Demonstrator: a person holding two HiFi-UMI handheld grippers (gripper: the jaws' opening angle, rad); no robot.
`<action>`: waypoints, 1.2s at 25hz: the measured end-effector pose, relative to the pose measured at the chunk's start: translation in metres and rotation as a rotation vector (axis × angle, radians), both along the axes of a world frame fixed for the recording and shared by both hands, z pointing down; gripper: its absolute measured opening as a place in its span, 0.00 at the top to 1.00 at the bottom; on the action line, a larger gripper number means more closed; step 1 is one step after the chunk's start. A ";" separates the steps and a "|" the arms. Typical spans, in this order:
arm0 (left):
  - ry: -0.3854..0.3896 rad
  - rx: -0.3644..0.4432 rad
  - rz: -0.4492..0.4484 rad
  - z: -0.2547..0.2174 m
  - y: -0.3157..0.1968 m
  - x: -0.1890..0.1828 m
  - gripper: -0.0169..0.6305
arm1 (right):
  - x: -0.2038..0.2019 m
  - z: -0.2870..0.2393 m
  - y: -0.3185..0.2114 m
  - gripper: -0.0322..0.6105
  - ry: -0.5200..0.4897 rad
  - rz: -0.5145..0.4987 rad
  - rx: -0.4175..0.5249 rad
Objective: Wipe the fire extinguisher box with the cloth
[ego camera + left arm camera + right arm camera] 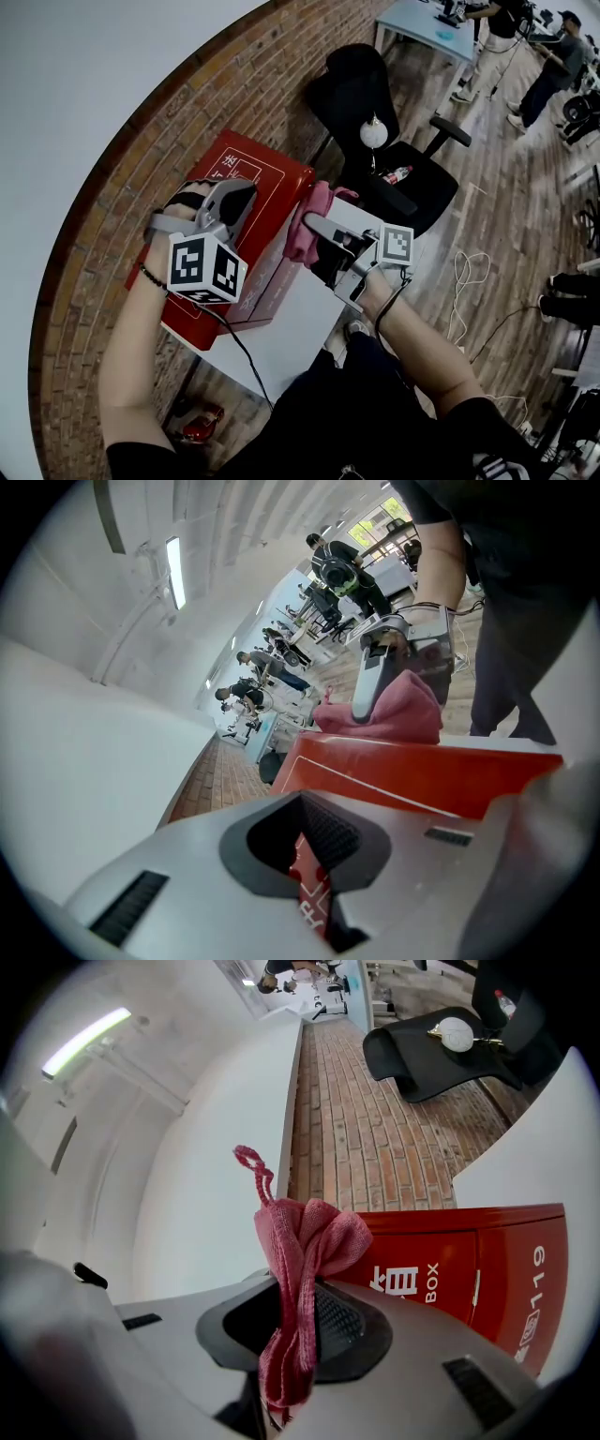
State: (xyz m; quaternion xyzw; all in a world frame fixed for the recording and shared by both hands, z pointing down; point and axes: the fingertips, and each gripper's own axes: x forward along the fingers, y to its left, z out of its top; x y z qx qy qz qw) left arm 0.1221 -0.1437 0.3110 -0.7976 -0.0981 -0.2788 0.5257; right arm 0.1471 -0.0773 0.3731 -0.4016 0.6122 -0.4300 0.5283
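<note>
One red box (272,178) on white table (291,328); brick wall (122,187), wood floor (497,216).

The red box (450,1269) has white print on its front. The word "BOX" stands there, turned on its side, just next to a white Chinese sign. The number "119" stands nearer the box's edge. White signs on the box's top (246,173) are too small to read

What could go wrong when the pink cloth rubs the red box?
1. The right gripper pinches only a thin strip of the cloth, so it might slip out.
2. The red box seems to reach the white table's edge; a hard push could slide it, as the shut left gripper may not be pressing it.
</note>
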 end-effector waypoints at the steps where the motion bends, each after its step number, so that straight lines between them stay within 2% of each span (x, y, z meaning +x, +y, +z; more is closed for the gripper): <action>1: -0.001 0.000 0.001 0.000 0.000 0.000 0.93 | 0.002 -0.001 -0.003 0.79 0.000 0.008 0.000; 12: -0.002 0.000 0.000 0.000 0.000 0.001 0.93 | 0.003 -0.003 -0.016 0.79 -0.007 0.027 0.000; 19: 0.001 -0.002 -0.001 0.000 0.000 0.001 0.93 | 0.004 0.000 -0.019 0.79 0.031 -0.009 -0.005; 30: 0.000 -0.002 0.013 0.002 0.001 -0.001 0.93 | 0.008 0.018 -0.020 0.79 0.027 -0.023 -0.023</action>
